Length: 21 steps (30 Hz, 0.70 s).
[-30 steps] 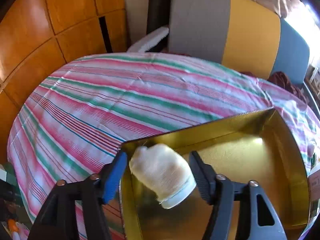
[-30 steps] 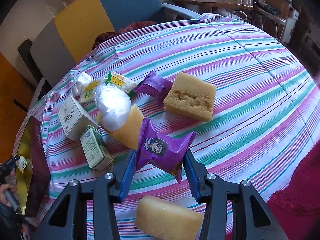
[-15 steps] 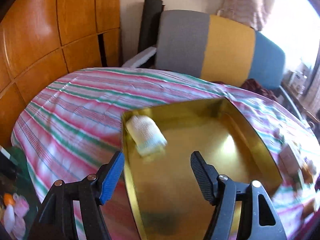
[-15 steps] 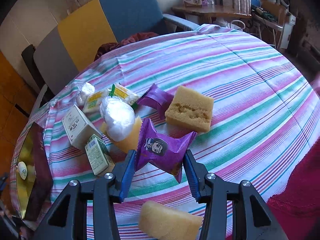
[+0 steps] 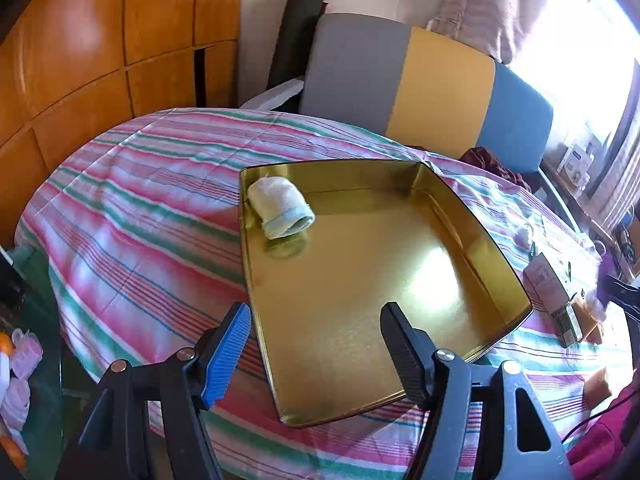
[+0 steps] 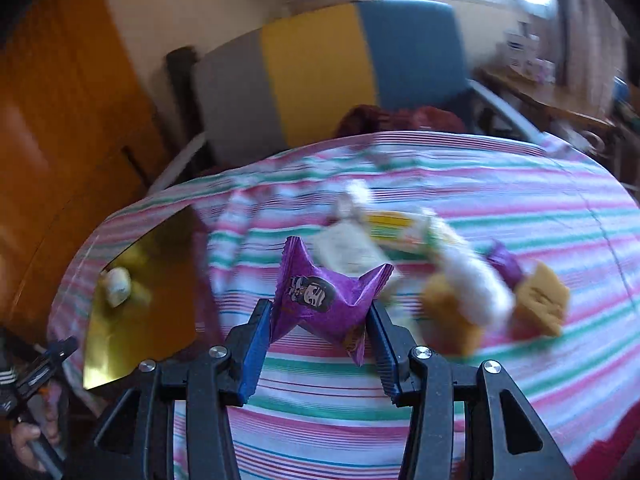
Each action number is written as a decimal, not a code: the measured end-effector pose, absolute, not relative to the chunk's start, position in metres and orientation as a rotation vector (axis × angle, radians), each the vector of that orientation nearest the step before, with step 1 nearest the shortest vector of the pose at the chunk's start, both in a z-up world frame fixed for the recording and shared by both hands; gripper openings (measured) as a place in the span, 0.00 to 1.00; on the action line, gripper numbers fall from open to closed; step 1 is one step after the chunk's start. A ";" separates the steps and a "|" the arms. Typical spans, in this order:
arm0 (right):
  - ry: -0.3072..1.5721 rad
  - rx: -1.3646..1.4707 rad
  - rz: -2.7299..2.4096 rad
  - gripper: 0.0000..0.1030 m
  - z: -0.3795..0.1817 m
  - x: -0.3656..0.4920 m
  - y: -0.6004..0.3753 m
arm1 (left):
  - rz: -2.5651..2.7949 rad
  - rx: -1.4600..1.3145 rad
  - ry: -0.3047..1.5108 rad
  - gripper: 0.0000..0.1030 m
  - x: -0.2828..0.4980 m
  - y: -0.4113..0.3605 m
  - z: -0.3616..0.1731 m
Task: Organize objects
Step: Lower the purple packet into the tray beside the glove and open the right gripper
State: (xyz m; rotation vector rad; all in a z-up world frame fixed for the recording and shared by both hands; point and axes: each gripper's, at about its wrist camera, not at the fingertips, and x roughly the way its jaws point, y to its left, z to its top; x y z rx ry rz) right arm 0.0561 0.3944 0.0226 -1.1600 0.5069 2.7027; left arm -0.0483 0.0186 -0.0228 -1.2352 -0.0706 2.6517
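One purple snack packet (image 6: pixel 320 300) is seen clamped in the right gripper (image 6: pixel 318 338); only the left view shows the left gripper (image 5: pixel 316 354) spread, empty, above the gold tray (image 5: pixel 472 236).

A striped tablecloth (image 5: pixel 132 216) carries the gold tray (image 5: pixel 472 236) and snacks (image 6: pixel 540 300).

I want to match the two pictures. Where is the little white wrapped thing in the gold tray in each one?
Left wrist view: the white wrapped thing lies in the gold tray's far left corner.
Right wrist view: small, at left, in the same tray.
Shared landmark: the grey, yellow and blue chair back.
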 end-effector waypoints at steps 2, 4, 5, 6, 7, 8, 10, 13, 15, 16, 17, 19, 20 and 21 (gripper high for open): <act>0.470 -1.229 2.775 0.47 0.019 0.032 0.363 | 2.651 -1.249 -0.094 0.66 -0.048 0.011 -0.023; 0.443 -1.301 2.822 0.47 0.013 0.011 0.336 | 2.664 -1.258 -0.131 0.66 -0.047 0.000 -0.024; 0.427 -1.345 2.847 0.47 0.009 -0.002 0.319 | 2.669 -1.263 -0.148 0.66 -0.046 -0.005 -0.025; 0.409 -1.384 2.869 0.47 0.005 -0.013 0.304 | 2.676 -1.272 -0.166 0.66 -0.046 -0.011 -0.026; 0.388 -1.424 2.889 0.47 0.000 -0.024 0.289 | 2.685 -1.289 -0.185 0.66 -0.046 -0.017 -0.028; 0.362 -1.463 2.905 0.47 -0.004 -0.035 0.273 | 2.693 -1.306 -0.199 0.66 -0.046 -0.022 -0.029; 0.334 -1.537 2.931 0.47 -0.014 -0.057 0.245 | 2.702 -1.344 -0.248 0.66 -0.047 -0.036 -0.033; 0.281 -1.656 2.953 0.47 -0.030 -0.087 0.203 | 2.701 -1.368 -0.296 0.65 -0.047 -0.049 -0.039; 0.246 -1.742 2.953 0.47 -0.044 -0.106 0.179 | 2.699 -1.381 -0.310 0.61 -0.048 -0.055 -0.041; 0.232 -1.778 2.944 0.47 -0.050 -0.115 0.169 | 2.703 -1.384 -0.310 0.61 -0.048 -0.057 -0.042; 0.217 -1.811 2.932 0.47 -0.057 -0.125 0.158 | 2.709 -1.382 -0.318 0.61 -0.048 -0.059 -0.043; 0.195 -1.857 2.914 0.48 -0.068 -0.141 0.139 | 2.717 -1.387 -0.330 0.61 -0.048 -0.064 -0.045; 0.188 -1.869 2.911 0.51 -0.073 -0.149 0.130 | 2.719 -1.389 -0.332 0.61 -0.049 -0.064 -0.046; 0.189 -1.877 2.909 0.53 -0.075 -0.153 0.125 | 2.720 -1.392 -0.337 0.61 -0.049 -0.066 -0.048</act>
